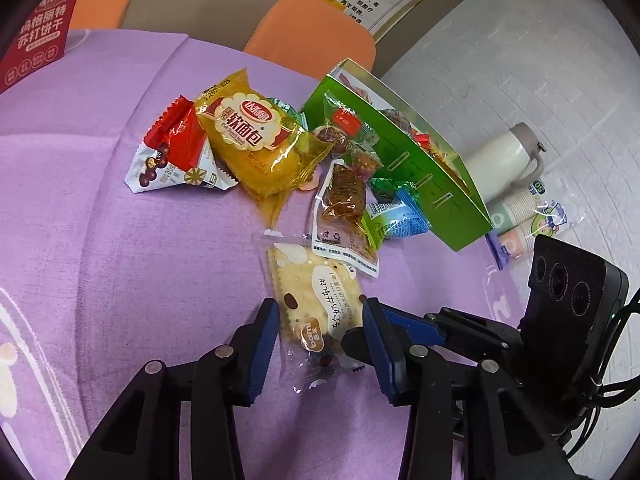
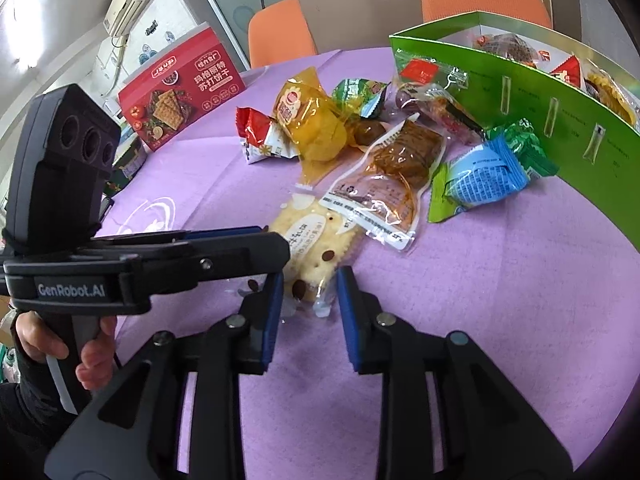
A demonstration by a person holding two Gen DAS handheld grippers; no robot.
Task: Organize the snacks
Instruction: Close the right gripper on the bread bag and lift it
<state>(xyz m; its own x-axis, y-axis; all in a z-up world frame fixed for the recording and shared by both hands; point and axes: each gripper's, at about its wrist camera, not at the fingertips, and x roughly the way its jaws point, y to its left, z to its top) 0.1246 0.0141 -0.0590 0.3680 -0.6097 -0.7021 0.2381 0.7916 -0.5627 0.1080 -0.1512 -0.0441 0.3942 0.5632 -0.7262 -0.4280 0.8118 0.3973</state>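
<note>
A cream biscuit packet (image 1: 316, 300) lies on the purple cloth (image 1: 100, 240), and both grippers are at it. My left gripper (image 1: 320, 312) is open with its blue pads on either side of the packet. My right gripper (image 2: 310, 280) is open around the packet's near end (image 2: 316, 248). Behind the packet lie a yellow bread pack (image 1: 252, 140), a red-and-white chocolate pack (image 1: 176, 152), a brown dried-tofu pack (image 1: 344, 204) and a blue-green pack (image 1: 400, 212). A green box (image 1: 420, 168) at the right holds several snacks.
A red cracker box (image 2: 180, 88) stands at the far left of the table. Orange chairs (image 2: 280, 32) stand behind the table. A white thermos (image 1: 504, 156) and a sleeve of paper cups (image 1: 524, 216) lie on the floor to the right.
</note>
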